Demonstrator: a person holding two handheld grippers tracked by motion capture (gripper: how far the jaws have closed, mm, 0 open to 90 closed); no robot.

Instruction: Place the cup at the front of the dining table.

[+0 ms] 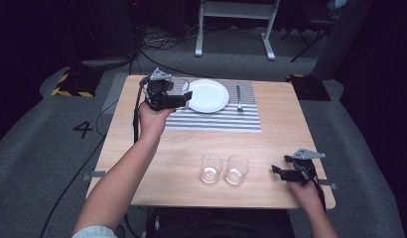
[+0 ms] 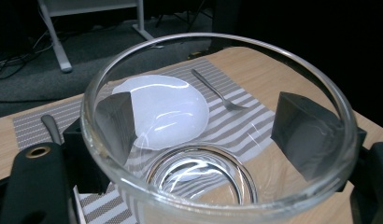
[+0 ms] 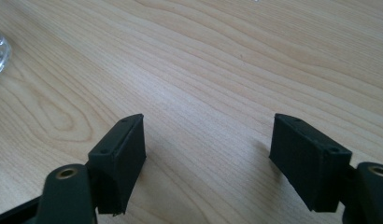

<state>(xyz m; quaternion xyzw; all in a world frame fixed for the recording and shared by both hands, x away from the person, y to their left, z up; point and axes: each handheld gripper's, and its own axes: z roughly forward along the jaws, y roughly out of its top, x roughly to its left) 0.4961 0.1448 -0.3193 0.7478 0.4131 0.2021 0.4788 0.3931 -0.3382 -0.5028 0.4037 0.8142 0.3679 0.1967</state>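
The left gripper (image 2: 199,140) holds a clear glass (image 2: 217,140) by the white plate (image 1: 208,95), and the right gripper (image 3: 208,154) rests wide open on the table (image 1: 191,144).

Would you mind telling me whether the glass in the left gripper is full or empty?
Empty: in the left gripper view the glass is clear down to its base, with the plate and striped mat showing through it.

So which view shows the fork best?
The left gripper view: the fork lies sharp on the striped placemat, seen through the held glass. The high view shows it small.
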